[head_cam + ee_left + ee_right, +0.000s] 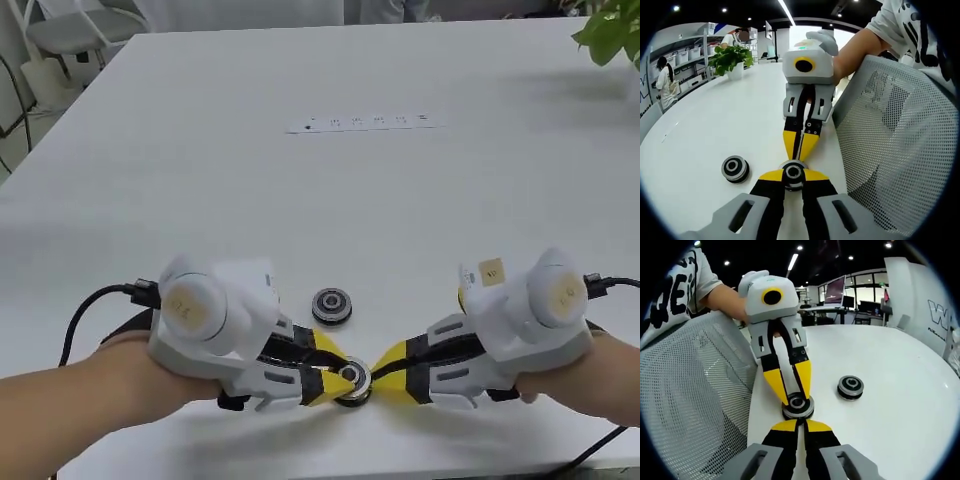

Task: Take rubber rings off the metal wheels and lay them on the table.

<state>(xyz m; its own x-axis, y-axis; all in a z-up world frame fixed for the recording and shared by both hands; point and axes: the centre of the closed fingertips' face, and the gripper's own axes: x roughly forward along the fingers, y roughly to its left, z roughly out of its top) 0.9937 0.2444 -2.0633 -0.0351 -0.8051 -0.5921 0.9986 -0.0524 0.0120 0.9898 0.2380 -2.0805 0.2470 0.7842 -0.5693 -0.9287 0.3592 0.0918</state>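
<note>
On the white table (pixel 420 220), jaws clasp 1 wheel (pixel 351 378) beside a mesh chair (pixel 890 130).

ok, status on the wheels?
Left gripper and right gripper both shut on near wheel, nose to nose at table edge. Its ring not yet off. Second wheel lies free behind. Nothing in the way.

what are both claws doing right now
Left claw: closed on the nearer wheel.
Right claw: closed, tips pinching the same wheel's rim.
</note>
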